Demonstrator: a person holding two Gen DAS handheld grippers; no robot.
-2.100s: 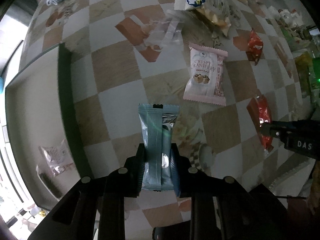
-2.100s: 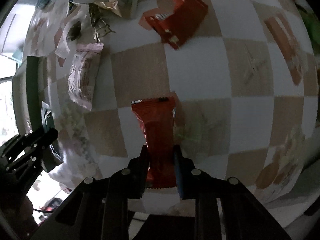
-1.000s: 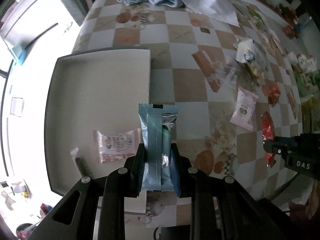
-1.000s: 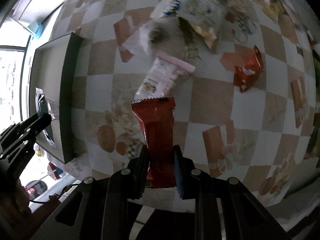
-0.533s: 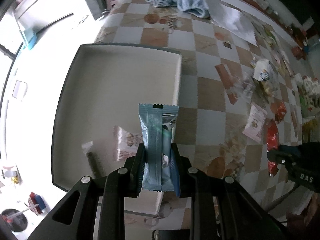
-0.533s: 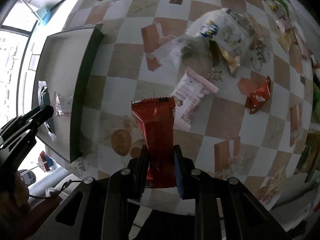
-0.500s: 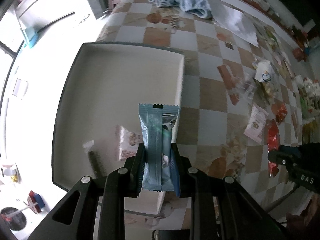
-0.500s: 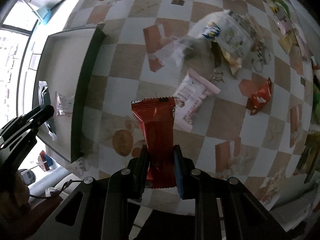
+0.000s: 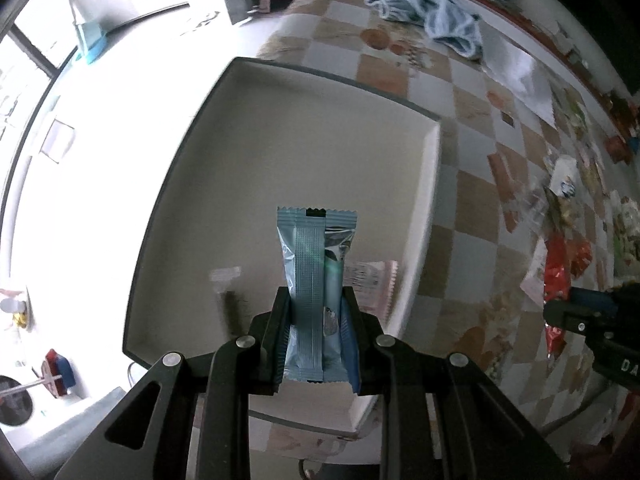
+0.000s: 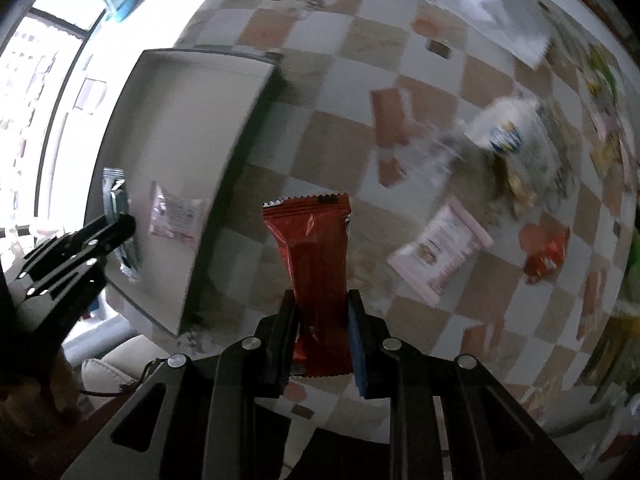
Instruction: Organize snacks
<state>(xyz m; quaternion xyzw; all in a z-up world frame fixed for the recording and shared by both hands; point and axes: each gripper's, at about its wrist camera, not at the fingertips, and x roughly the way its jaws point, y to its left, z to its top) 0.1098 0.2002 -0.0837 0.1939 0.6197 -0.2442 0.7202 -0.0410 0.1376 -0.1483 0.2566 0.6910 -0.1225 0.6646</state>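
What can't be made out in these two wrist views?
- Left wrist: the pink packet in the tray is half hidden behind the blue packet.
- Left wrist: the dark item in the tray is motion-blurred.
- Right wrist: print on the white bag is smeared.

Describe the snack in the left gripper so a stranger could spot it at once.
Find the big shallow tray with the dark rim at the edge of the checkered table. Above its pale floor, the left gripper is shut on a pale blue snack packet, a long narrow wrapper with crimped ends and a silvery back seam. The right gripper holds a red packet instead.
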